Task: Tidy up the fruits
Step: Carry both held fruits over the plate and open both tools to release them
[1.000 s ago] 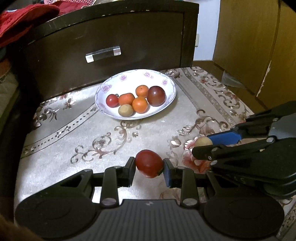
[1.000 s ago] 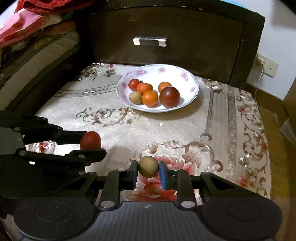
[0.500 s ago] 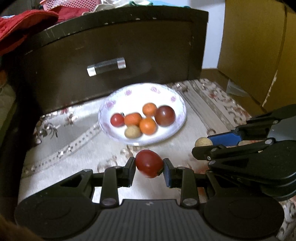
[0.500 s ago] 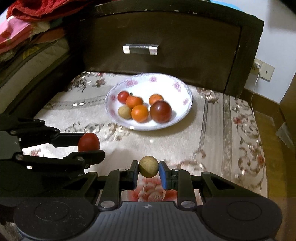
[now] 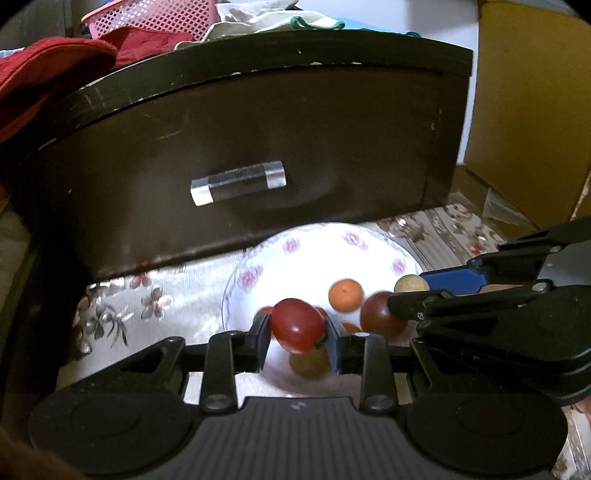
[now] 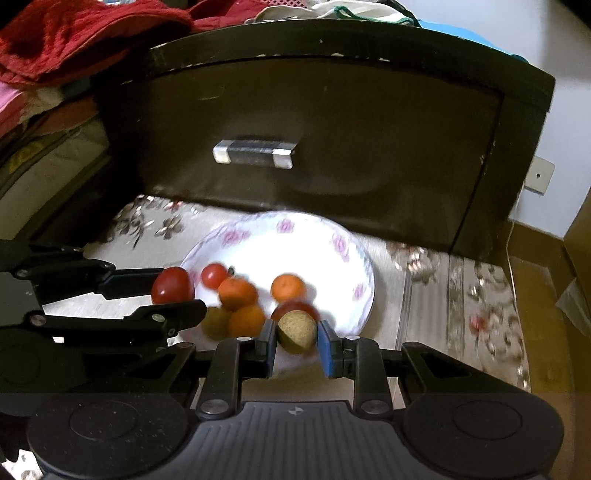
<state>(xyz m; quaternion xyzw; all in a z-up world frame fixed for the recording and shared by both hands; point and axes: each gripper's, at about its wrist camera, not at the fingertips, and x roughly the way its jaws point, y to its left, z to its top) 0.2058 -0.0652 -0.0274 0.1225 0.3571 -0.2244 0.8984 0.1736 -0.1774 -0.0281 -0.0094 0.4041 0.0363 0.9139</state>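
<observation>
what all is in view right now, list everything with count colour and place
plate: 1, white with pink flowers, on the patterned cloth in front of the drawer
fruits in plate: 6; small red tomato, three orange ones, a tan one, a dark red one
red tomato: 1, held over the plate's near edge
tan round fruit: 1, held over the plate's near right
drawer front: 1, dark brown, clear handle, behind the plate
patterned cloth: 1, beige floral, under the plate
clothes: pile, mostly red, on top at the back
pink basket: 1, top back
left gripper: black, fingers shut on the red tomato
right gripper: black, blue pads, shut on the tan round fruit
</observation>
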